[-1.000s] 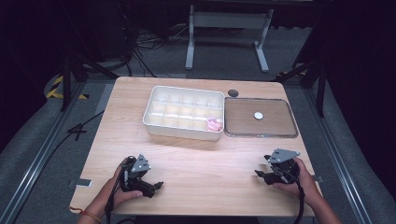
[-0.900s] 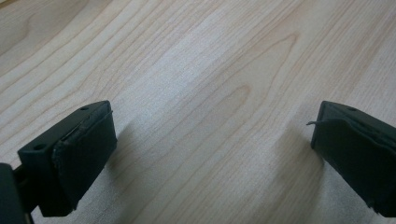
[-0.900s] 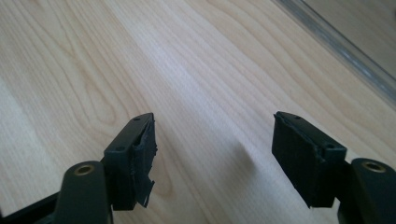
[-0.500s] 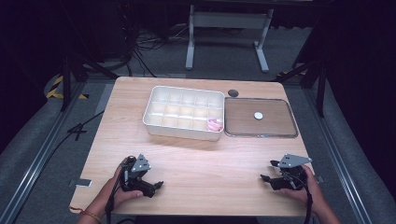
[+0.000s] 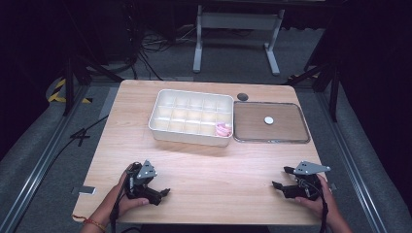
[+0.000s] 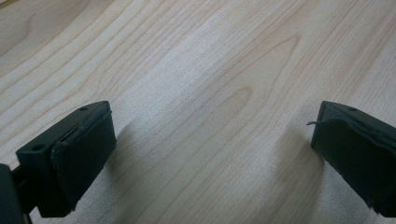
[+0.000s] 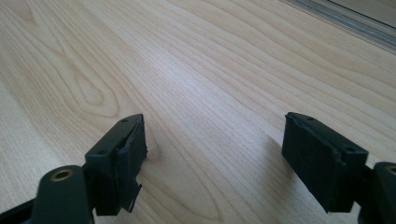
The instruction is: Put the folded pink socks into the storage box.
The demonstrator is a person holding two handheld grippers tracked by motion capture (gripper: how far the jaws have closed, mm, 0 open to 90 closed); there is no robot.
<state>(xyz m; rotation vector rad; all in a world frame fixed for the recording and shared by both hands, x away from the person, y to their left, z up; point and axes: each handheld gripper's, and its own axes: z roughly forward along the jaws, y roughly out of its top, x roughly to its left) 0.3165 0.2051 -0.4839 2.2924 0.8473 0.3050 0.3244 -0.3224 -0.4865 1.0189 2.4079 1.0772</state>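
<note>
Bright overhead light on the table [image 5: 204,165], dark surroundings; close fingers [image 6: 79,154] slightly soft.

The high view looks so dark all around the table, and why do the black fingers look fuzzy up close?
In the high view, light falls on the wooden table while the floor around it stays dim. In the left gripper view, the near fingers are softly blurred and cast grey shadows on the sharper wood grain. In the right gripper view, the fingers likewise shadow the wood, with a pale sheen between them.
</note>
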